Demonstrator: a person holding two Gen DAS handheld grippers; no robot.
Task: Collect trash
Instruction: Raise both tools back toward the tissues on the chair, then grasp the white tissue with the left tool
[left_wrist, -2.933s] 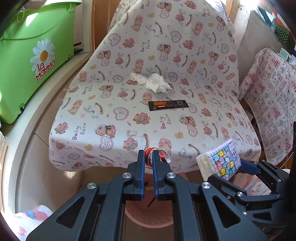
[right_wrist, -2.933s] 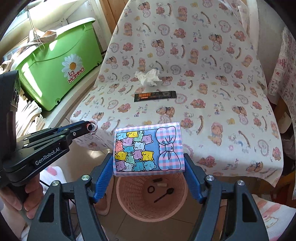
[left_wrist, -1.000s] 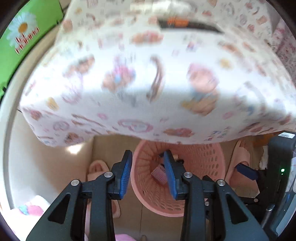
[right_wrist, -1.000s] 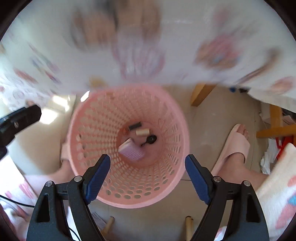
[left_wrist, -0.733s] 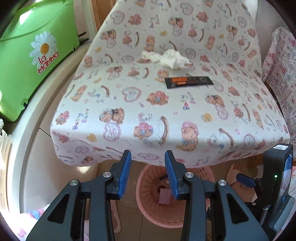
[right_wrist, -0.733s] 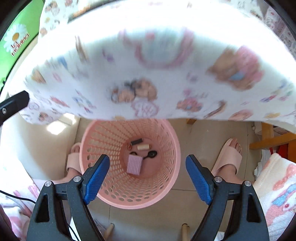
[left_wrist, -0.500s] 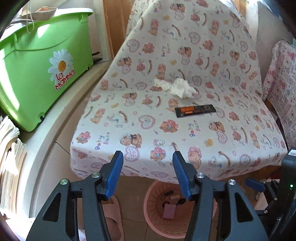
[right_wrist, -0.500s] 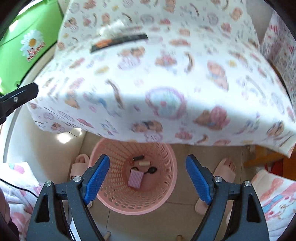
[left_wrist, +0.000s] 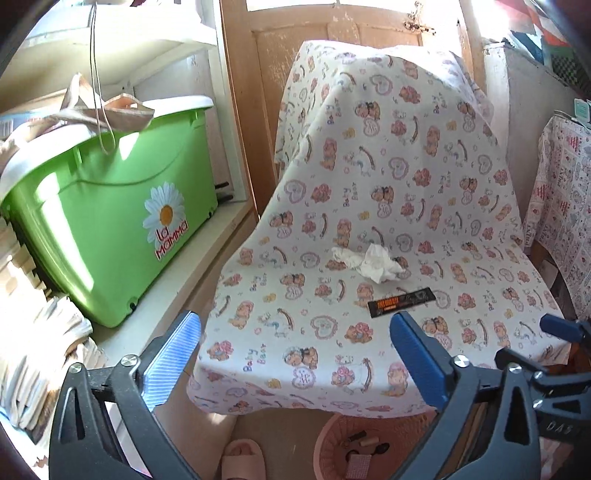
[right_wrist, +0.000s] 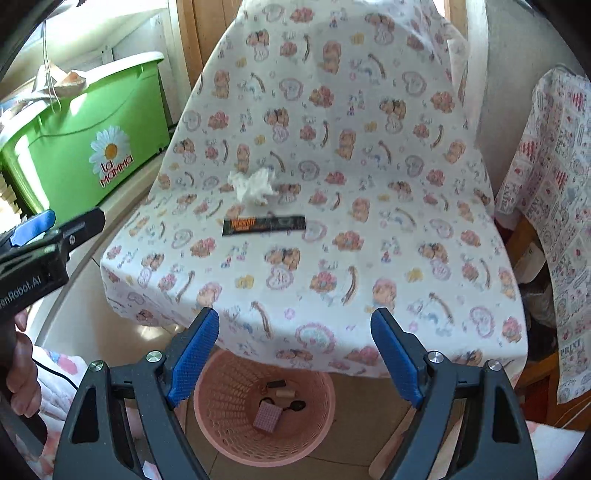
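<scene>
Both grippers, left (left_wrist: 295, 354) and right (right_wrist: 295, 347), gaped empty, the left's jaws just widened. Crumpled white tissue (right_wrist: 255, 186) and black snack wrapper (right_wrist: 264, 224) lay on the bear-print chair cover (right_wrist: 369, 184); pink mesh basket (right_wrist: 236, 435) stood below.

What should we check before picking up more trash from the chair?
1. Left tongs empty and open, having just opened wider: ok.
2. Right tongs empty and open: ok.
3. Crumpled tissue in plain sight on the chair cover: ok.
4. Black wrapper lying flat, apart from the tissue: ok.
5. Pink basket has room left: ok.
6. Other trash hidden elsewhere: cannot tell.
</scene>
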